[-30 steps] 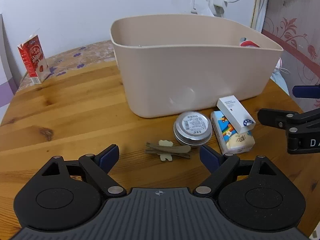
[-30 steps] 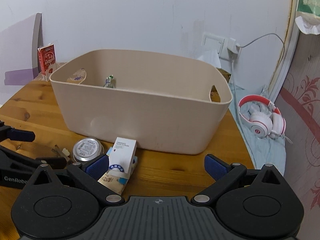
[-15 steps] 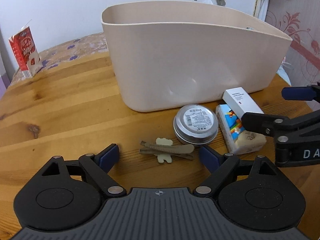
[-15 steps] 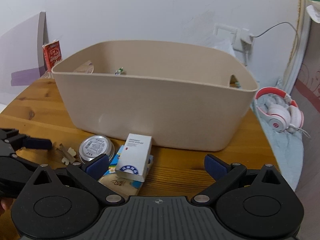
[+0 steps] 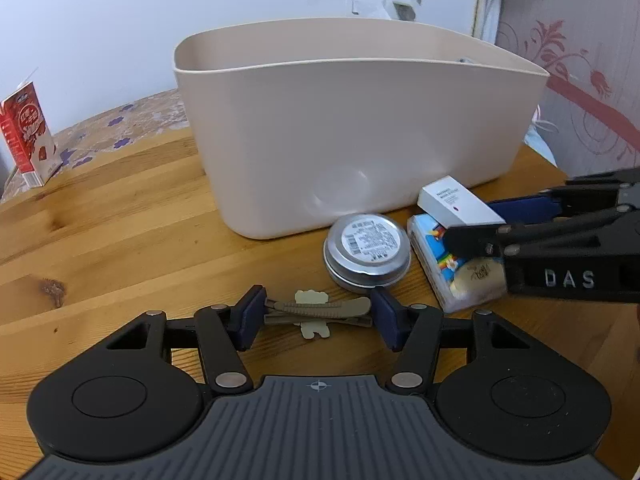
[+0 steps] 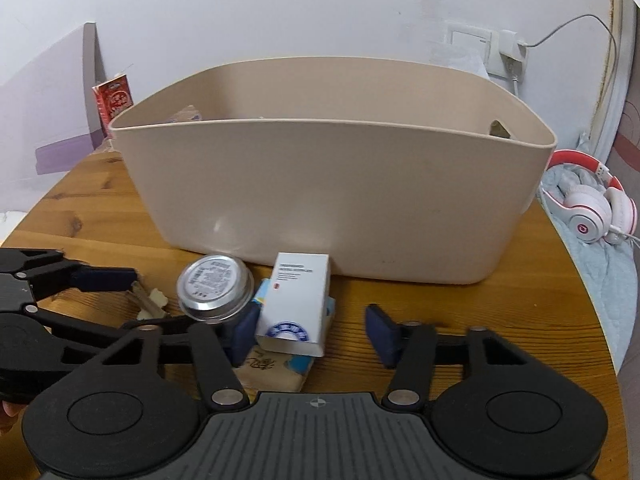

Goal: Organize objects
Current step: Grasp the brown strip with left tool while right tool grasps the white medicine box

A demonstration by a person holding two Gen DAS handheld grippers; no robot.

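Note:
A large beige tub (image 5: 352, 136) stands on the wooden table (image 5: 104, 232). In front of it lie a brown hair clip with a cream bear (image 5: 316, 310), a round silver tin (image 5: 367, 252), a white box (image 5: 456, 206) and a colourful tissue pack (image 5: 456, 276) under the box. My left gripper (image 5: 316, 316) is open, its pads at either end of the hair clip. My right gripper (image 6: 314, 330) is open around the white box (image 6: 296, 300), left pad beside it, right pad well apart. The tin (image 6: 216, 286) and clip (image 6: 150, 304) lie to its left.
A red carton (image 5: 26, 132) stands at the table's far left edge. White and red headphones (image 6: 592, 208) lie on blue cloth off the table's right. A wall socket with a cable (image 6: 508, 52) is behind the tub. The tub (image 6: 332, 192) holds a few small items.
Both grippers have moved forward and down. The left one's jaws have narrowed around the hair clip. The right one has come up to the white box.

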